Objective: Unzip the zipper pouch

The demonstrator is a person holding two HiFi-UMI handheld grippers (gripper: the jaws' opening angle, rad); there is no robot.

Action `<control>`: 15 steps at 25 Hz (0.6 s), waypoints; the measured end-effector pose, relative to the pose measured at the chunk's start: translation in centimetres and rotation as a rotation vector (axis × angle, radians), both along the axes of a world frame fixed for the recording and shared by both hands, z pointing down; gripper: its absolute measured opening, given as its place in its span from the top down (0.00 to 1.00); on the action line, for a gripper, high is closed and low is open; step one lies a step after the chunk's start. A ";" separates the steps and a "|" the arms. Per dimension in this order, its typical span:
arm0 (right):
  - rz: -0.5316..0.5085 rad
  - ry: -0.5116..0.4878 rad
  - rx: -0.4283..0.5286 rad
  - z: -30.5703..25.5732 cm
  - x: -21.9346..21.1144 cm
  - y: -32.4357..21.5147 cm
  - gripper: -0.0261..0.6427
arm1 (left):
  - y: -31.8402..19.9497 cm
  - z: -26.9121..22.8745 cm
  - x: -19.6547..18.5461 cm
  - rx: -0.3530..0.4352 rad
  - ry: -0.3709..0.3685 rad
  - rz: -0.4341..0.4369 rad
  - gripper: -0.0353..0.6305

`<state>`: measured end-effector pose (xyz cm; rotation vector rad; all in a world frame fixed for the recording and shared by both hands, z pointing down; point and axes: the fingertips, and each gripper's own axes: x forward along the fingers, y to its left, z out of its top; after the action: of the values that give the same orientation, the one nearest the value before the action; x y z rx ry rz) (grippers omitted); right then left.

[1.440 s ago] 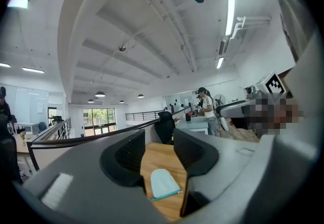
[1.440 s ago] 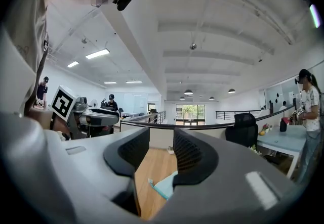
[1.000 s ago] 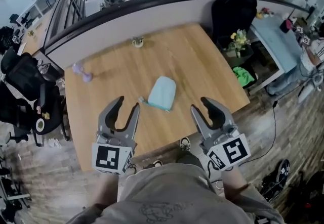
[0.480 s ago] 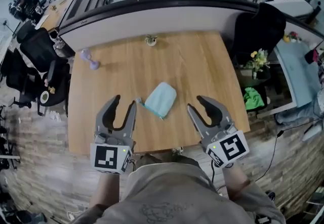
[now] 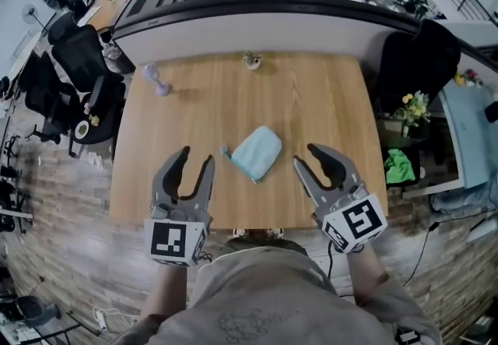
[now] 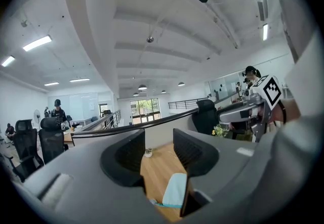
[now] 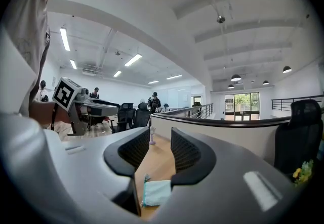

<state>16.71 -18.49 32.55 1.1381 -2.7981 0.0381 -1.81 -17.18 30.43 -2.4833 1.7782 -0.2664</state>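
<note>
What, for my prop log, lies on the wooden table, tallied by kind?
Light-blue zipper pouch: 1
Small purple object: 1
Small potted plant: 1
Total: 3

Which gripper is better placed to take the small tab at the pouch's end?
Probably the left gripper: the tab sticks out of the pouch on its side, nearer its open jaws. The right gripper, also open, faces the pouch's plain end.
</note>
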 end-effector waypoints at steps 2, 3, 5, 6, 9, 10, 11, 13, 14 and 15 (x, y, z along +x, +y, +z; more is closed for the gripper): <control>-0.019 0.007 -0.007 0.0 -0.5 0.1 0.75 | 0.1 -0.2 -0.4 0.001 -0.001 -0.005 0.69; -0.028 0.010 -0.012 0.1 -0.8 0.1 0.75 | 0.1 -0.2 -0.7 0.001 -0.001 -0.008 0.69; -0.045 0.022 -0.025 0.5 -1.5 0.0 0.75 | 0.1 0.0 -1.1 -0.005 0.000 -0.011 0.69; -0.055 0.031 -0.031 0.9 -1.8 0.0 0.75 | 0.1 0.3 -1.3 -0.010 0.002 -0.011 0.69; -0.074 0.070 -0.046 2.3 -3.1 -0.3 0.75 | 0.2 1.2 -1.9 -0.029 0.001 -0.007 0.69; -0.077 0.084 -0.053 2.9 -3.5 -0.5 0.75 | 0.1 1.6 -2.2 -0.041 -0.002 -0.007 0.69; -0.080 0.096 -0.063 3.6 -3.8 -0.8 0.75 | 0.1 2.1 -2.4 -0.057 -0.004 -0.009 0.69; -0.086 0.121 -0.088 5.2 -4.3 -1.2 0.75 | -0.1 3.5 -2.9 -0.094 -0.009 -0.013 0.69; -0.090 0.136 -0.101 6.1 -4.5 -1.4 0.75 | -0.3 4.1 -3.1 -0.104 -0.006 -0.013 0.69; -0.095 0.153 -0.117 7.1 -4.7 -1.6 0.75 | -0.4 4.6 -3.1 -0.109 0.000 -0.009 0.69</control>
<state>12.04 -20.09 39.65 0.9395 -2.6722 0.0998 -4.91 -17.63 35.07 -2.5482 1.8225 -0.3744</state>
